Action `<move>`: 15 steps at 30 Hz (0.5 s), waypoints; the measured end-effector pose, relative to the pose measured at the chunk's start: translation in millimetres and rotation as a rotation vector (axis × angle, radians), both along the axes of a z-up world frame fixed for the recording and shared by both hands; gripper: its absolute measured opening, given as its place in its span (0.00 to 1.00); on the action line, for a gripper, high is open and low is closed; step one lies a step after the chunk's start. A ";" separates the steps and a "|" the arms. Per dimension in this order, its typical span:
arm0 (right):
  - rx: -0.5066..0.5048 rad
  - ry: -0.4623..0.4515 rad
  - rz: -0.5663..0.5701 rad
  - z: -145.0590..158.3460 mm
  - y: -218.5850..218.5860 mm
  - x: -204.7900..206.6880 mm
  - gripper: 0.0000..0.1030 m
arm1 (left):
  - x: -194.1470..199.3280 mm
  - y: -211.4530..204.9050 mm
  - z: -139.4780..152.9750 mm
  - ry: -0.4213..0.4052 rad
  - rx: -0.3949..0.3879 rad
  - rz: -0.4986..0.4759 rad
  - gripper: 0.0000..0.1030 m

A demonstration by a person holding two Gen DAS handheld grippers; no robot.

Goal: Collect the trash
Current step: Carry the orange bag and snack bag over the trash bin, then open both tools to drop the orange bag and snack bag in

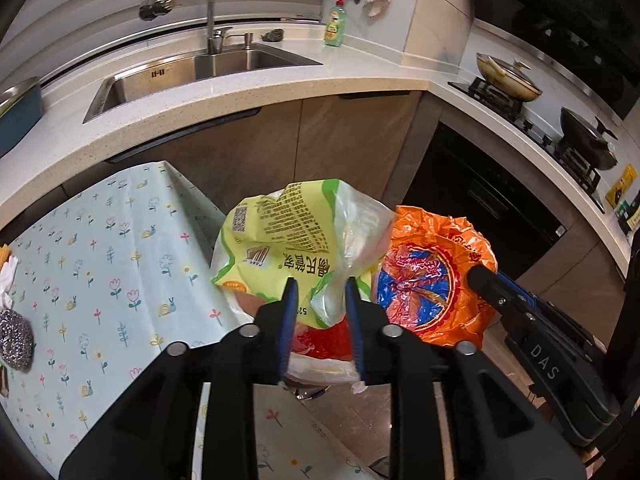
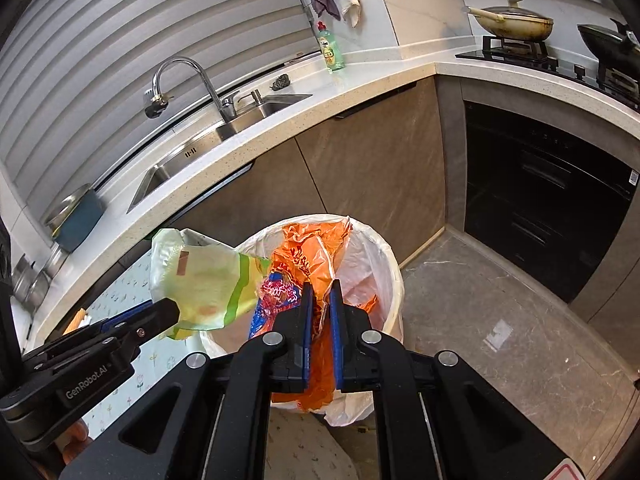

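Observation:
A crumpled yellow-green snack wrapper [image 1: 280, 232] hangs over the white-lined trash bin [image 2: 376, 264]. Its clear tail sits loosely between the jaws of my left gripper [image 1: 322, 292], which stand apart without pressing on it. The right wrist view shows the same wrapper [image 2: 200, 276] at the tip of the left gripper [image 2: 168, 312]. My right gripper [image 2: 320, 292] is shut on an orange plastic bag [image 2: 308, 248] with a blue and red print, held over the bin's mouth. In the left wrist view the orange bag [image 1: 432, 272] hangs beside the wrapper, with the right gripper [image 1: 480, 276] at its right edge.
A table with a floral cloth [image 1: 100, 272] stands left of the bin, with a steel scourer [image 1: 14, 340] on it. Beyond are the counter with a sink [image 1: 180, 72], a green soap bottle [image 1: 334, 24], and a stove with pans [image 1: 508, 76]. Grey floor tiles [image 2: 480, 320] lie to the right.

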State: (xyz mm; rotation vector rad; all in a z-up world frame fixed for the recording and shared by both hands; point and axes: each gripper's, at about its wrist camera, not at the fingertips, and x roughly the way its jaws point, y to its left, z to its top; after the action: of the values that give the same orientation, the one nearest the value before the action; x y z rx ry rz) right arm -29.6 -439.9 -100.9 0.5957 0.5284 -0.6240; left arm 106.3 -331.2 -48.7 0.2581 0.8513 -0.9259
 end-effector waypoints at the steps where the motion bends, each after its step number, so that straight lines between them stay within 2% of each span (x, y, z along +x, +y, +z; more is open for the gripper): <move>1: -0.002 -0.001 0.000 0.2 -0.6 1.7 0.08 | 2.7 2.6 0.4 0.003 -0.004 0.012 0.34; 5: -0.006 -0.007 0.005 1.5 -2.7 8.9 0.08 | 12.0 12.8 2.5 0.002 -0.017 0.036 0.42; 7: -0.008 -0.008 0.002 1.8 -4.2 10.7 0.08 | 14.5 16.7 3.9 -0.002 -0.020 0.052 0.49; 15: -0.033 -0.019 -0.023 12.5 -10.5 0.7 0.08 | 7.1 5.1 4.0 0.006 -0.028 0.021 0.49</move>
State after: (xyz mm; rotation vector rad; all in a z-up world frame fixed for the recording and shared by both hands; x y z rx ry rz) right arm -28.8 -450.4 -88.4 0.5772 0.4936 -0.6475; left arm 113.4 -326.1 -44.6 0.2219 0.8451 -0.9185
